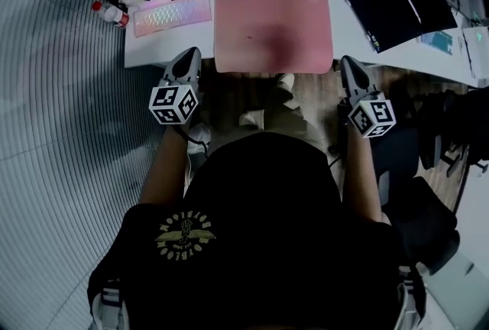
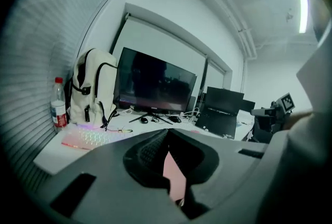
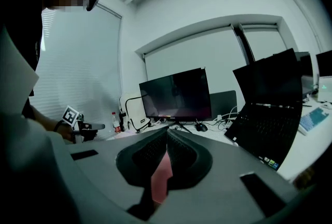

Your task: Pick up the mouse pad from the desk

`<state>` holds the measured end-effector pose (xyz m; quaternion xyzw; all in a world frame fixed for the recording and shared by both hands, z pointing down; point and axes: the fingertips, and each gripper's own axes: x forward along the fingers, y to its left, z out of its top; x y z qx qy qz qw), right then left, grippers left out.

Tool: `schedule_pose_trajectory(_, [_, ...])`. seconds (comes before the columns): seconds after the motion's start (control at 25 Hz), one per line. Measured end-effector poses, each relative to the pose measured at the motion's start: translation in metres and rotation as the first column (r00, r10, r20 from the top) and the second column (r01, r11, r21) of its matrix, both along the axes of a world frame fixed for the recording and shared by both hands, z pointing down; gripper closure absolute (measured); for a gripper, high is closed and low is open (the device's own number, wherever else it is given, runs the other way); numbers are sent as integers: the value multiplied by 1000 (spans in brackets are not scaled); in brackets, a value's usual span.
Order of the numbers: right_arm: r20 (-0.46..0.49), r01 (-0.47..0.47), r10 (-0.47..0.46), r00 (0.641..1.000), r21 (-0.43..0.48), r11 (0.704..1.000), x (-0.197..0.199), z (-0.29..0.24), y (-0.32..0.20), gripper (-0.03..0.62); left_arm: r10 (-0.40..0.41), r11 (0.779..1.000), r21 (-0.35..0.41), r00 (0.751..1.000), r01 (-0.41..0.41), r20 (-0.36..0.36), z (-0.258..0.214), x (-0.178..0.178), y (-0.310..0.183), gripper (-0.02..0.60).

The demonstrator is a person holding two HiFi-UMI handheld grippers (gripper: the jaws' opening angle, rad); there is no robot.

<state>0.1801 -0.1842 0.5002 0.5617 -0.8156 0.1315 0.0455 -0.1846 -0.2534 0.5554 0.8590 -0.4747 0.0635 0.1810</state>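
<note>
Flanking the mouse pad [image 1: 273, 27], I hold my left gripper [image 1: 189, 55] and right gripper [image 1: 346, 61] shut, empty, poised for a two-sided lift.

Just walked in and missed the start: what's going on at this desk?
A person holds a two-jaw gripper in each hand at the front edge of the white desk. The left gripper and right gripper flank the pink rectangular mouse pad, which lies flat on the desk. Both grippers are shut and empty; neither seems to touch the pad yet.
</note>
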Motion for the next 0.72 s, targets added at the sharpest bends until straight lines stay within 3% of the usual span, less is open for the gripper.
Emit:
schedule_pose_trajectory(0.32, [6,1,0,1000,-143,990,8,83,-9,592,2,990,-138,998,7,64,89,0,5,574])
schedule_pose_trajectory(0.44, [41,-7,15,999,-186,983,16,111,-13,592,20,981,-191,994,2,112,121,3,7,572])
schedule_pose_trajectory(0.72, [42,-15,29,999,-298,955,41,165,-11,568,94,958,-280,986,-52,140,165,19,10,562])
